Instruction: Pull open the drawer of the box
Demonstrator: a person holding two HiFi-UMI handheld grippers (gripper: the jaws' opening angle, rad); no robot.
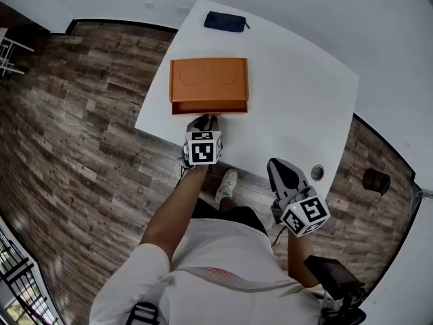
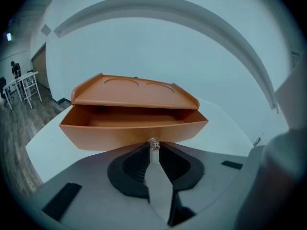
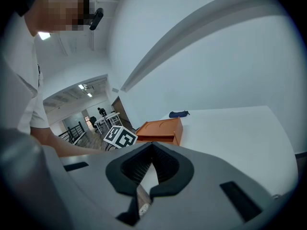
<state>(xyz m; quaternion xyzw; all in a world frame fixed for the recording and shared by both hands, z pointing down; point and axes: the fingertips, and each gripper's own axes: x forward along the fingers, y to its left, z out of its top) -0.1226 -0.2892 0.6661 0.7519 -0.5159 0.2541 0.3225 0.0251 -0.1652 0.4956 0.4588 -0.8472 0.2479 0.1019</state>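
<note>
The box point(image 1: 208, 78) sits by the table's point(image 1: 298, 93) near edge, towards its left corner, with its drawer point(image 2: 129, 132) partly out. The left gripper point(image 1: 204, 122) is clamped on the drawer's small knob point(image 2: 153, 143). I'd pull straight back and level, slowly, or the light box may slide along. The right gripper point(image 1: 279, 168) hangs off the near edge, jaws together and empty; it could steady the box.

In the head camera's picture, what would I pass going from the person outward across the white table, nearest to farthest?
left tool → drawer, pulled partly out → orange box → dark blue pouch
</note>
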